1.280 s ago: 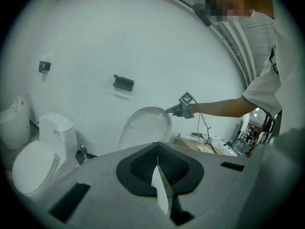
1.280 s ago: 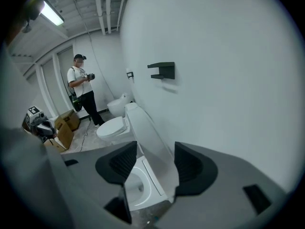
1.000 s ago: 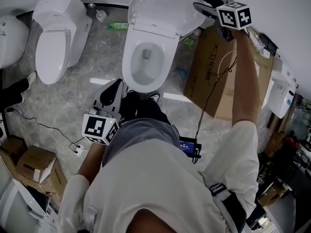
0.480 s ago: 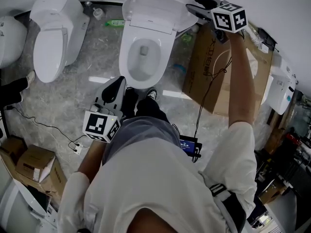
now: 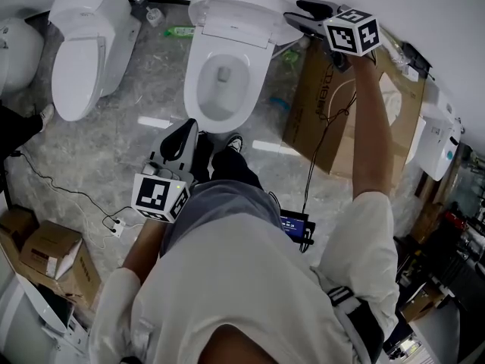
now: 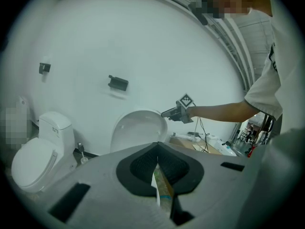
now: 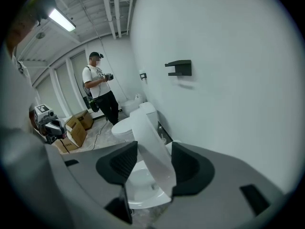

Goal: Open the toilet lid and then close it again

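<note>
The white toilet [image 5: 220, 82] stands at the top middle of the head view with its lid [image 5: 235, 6] raised against the wall. My right gripper [image 5: 299, 14] is at the lid's right edge. In the right gripper view the lid [image 7: 150, 147] runs between the two pads, and the gripper [image 7: 153, 161] is shut on it. My left gripper [image 5: 182, 131] hangs low by the person's legs, in front of the bowl, shut and holding nothing [image 6: 158, 149]. From there I see the raised lid [image 6: 138, 130] and the right gripper [image 6: 167, 112] beside it.
A second toilet [image 5: 83, 44] with its lid down stands to the left, and part of a third [image 5: 15, 51] shows beyond it. A large cardboard box [image 5: 326, 105] leans right of the bowl. Smaller boxes [image 5: 45, 256] and a cable lie lower left. Another person [image 7: 100, 94] stands farther off.
My right gripper has shifted a little left and toward the person with the lid's edge, and the lid looks shorter from above. The left gripper has drifted slightly and stays low.
</note>
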A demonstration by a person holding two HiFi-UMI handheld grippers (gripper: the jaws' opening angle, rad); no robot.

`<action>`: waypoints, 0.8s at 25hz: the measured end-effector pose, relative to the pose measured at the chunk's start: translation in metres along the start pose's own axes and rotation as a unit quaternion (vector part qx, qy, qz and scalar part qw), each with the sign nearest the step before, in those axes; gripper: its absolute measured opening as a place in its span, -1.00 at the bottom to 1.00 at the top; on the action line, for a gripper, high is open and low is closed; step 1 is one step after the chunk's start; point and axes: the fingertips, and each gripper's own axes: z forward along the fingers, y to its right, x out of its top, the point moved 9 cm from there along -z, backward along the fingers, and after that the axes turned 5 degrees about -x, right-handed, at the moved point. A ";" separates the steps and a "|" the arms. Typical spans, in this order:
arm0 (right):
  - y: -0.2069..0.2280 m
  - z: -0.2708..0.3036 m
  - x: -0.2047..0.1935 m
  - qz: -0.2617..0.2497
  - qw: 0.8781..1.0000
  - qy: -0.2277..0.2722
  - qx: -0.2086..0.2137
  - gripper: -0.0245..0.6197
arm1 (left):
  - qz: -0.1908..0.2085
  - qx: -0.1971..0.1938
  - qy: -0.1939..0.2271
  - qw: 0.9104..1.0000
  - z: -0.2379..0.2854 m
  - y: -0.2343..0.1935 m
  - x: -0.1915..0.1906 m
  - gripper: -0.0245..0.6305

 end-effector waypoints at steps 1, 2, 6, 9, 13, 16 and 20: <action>-0.003 -0.001 -0.002 0.001 1.000 0.000 0.003 -0.24 | -0.001 0.001 0.001 1.000 -0.002 0.002 -0.001 -0.90; -0.005 -0.001 -0.005 0.002 1.000 0.000 0.006 -0.24 | -0.001 0.001 0.002 1.000 -0.003 0.004 -0.002 -0.90; -0.015 -0.001 -0.014 0.003 1.000 0.002 0.014 -0.24 | -0.001 0.004 0.002 1.000 -0.008 0.011 -0.007 -0.90; -0.020 -0.003 -0.020 0.003 1.000 0.015 0.005 -0.24 | -0.001 0.007 0.002 1.000 -0.012 0.017 -0.011 -0.90; -0.028 -0.003 -0.026 -0.005 1.000 0.013 0.008 -0.24 | -0.003 0.013 0.003 1.000 -0.018 0.025 -0.016 -0.90; -0.032 -0.004 -0.029 -0.011 1.000 0.012 0.012 -0.24 | -0.002 0.018 0.004 1.000 -0.021 0.031 -0.019 -0.90; -0.038 -0.006 -0.035 -0.013 1.000 0.014 0.016 -0.24 | -0.005 0.026 0.008 1.000 -0.025 0.042 -0.024 -0.90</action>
